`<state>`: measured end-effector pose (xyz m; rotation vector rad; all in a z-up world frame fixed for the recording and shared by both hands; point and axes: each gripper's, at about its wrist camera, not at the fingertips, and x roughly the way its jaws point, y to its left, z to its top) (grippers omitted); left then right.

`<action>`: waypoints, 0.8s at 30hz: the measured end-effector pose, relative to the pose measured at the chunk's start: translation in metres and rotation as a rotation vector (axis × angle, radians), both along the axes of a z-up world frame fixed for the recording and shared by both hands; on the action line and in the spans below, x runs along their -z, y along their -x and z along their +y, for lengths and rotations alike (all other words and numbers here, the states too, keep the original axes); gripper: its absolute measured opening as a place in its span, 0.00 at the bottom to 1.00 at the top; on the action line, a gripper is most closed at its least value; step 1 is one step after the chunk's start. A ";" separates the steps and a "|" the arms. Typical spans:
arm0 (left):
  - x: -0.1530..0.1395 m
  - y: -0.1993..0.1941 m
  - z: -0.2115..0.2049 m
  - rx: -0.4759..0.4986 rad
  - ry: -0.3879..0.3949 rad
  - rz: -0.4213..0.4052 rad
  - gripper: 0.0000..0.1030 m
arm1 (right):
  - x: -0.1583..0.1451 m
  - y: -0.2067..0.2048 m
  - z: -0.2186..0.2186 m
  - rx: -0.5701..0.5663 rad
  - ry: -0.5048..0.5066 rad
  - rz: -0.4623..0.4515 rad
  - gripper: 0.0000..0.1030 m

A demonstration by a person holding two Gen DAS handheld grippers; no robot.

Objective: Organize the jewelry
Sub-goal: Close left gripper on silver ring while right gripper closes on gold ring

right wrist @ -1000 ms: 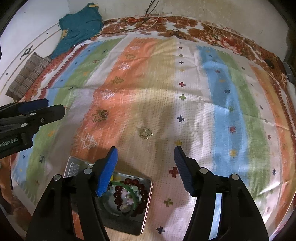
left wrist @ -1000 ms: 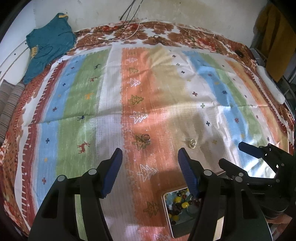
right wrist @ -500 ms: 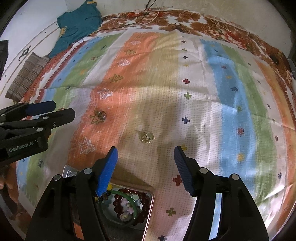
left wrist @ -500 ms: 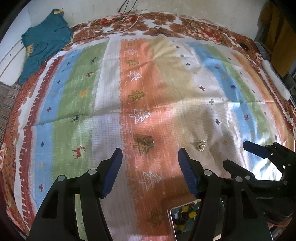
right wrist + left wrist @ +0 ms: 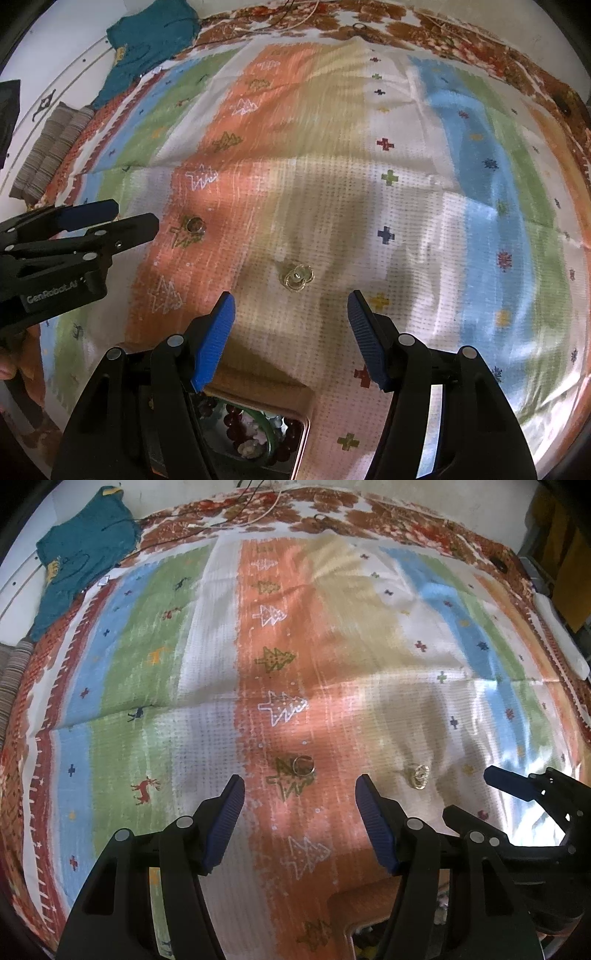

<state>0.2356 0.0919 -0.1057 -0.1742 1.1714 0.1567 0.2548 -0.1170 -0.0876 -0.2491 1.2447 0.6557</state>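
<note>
A metal ring (image 5: 303,766) lies on the orange stripe of the cloth, just ahead of my left gripper (image 5: 300,823), which is open and empty. It also shows in the right wrist view (image 5: 195,224). A gold jewelry piece (image 5: 296,277) lies on the pale stripe, just ahead of my right gripper (image 5: 290,339), open and empty; it also shows in the left wrist view (image 5: 419,774). A metal tin (image 5: 301,443) holding bead bracelets and a green bangle sits under the right gripper.
The striped patterned cloth (image 5: 155,635) covers the surface. A teal garment (image 5: 79,555) lies at the far left corner. A folded striped fabric (image 5: 48,151) lies off the left edge. Cables (image 5: 251,509) run along the far edge.
Both grippers have moved forward and lower toward the ring and the gold piece. The tin has slid toward the bottom edge of both views. Jaws stay open.
</note>
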 end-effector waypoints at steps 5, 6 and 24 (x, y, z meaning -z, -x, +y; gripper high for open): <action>0.012 -0.008 0.002 0.001 -0.009 0.029 0.61 | 0.013 -0.007 0.006 -0.013 0.025 0.024 0.61; 0.014 -0.011 0.003 0.003 -0.008 0.035 0.61 | 0.016 -0.008 0.007 -0.015 0.030 0.029 0.61; 0.046 -0.037 0.003 0.053 -0.009 0.106 0.56 | 0.047 -0.029 0.022 -0.044 0.082 0.090 0.59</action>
